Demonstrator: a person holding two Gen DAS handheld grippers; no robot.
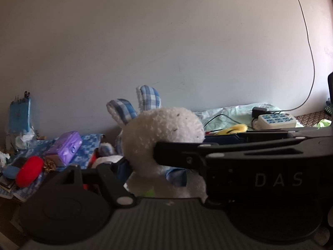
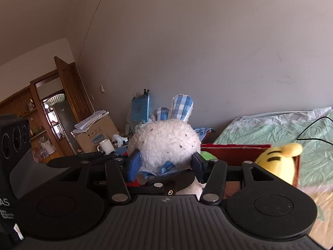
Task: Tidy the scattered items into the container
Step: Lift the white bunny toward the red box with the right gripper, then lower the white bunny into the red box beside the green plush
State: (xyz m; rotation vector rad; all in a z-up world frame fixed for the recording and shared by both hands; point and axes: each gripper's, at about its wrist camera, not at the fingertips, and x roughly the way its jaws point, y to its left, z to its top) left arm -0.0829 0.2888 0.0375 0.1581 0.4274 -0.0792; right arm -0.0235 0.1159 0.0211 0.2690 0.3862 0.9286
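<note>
A white plush rabbit (image 1: 164,131) with blue checked ears and a blue bow is held up between both grippers. My right gripper (image 2: 165,163) is shut on the rabbit (image 2: 166,141), its blue pads pressing each side of the neck. My left gripper (image 1: 141,162) also closes on the rabbit from the side; the right gripper's black finger crosses in front of it. A red box (image 2: 235,152) sits just behind the rabbit, with a yellow plush toy (image 2: 278,160) in it; the toy also shows in the left wrist view (image 1: 233,129).
A cluttered side table holds a purple packet (image 1: 66,145), a red round cushion (image 1: 29,174) and a blue bag (image 1: 19,114). A white power strip (image 1: 276,120) and cables lie on the green bed sheet (image 2: 291,131). A cardboard box (image 2: 95,133) and white mug (image 2: 106,145) stand left.
</note>
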